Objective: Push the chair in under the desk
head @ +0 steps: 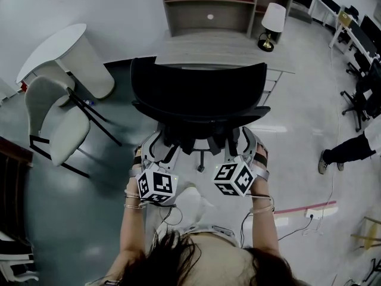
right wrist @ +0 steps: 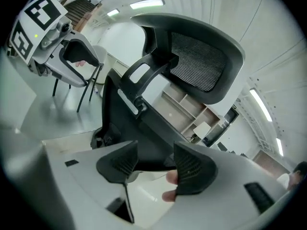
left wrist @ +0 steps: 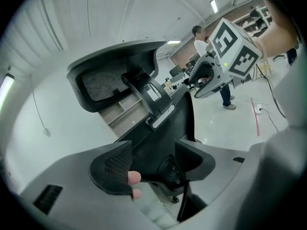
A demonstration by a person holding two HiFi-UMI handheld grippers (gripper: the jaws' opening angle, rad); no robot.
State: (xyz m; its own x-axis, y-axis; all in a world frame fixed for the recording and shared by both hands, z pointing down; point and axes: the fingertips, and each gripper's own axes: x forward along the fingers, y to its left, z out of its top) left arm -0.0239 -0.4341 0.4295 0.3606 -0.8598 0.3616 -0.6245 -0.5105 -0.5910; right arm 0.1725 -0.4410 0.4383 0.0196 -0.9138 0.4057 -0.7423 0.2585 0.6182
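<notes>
A black office chair [head: 199,85] stands with its mesh back toward me, facing the grey desk [head: 226,49]. My left gripper [head: 152,152] is at the lower left of the chair's back and my right gripper [head: 245,151] at its lower right. In the left gripper view the left gripper [left wrist: 153,164] stands wide open, the chair's black back support [left wrist: 158,128] between and just beyond its jaws. The right gripper [right wrist: 156,164] is likewise open around the dark back frame [right wrist: 144,128]. I see no pad pressing on the chair.
A white chair [head: 56,118] and a round white table [head: 59,46] stand at the left. A shelf unit [head: 208,5] and a lamp [head: 272,19] sit behind the desk. A person [head: 351,148] and office chairs [head: 363,94] are at the right; a power strip [head: 309,213] lies on the floor.
</notes>
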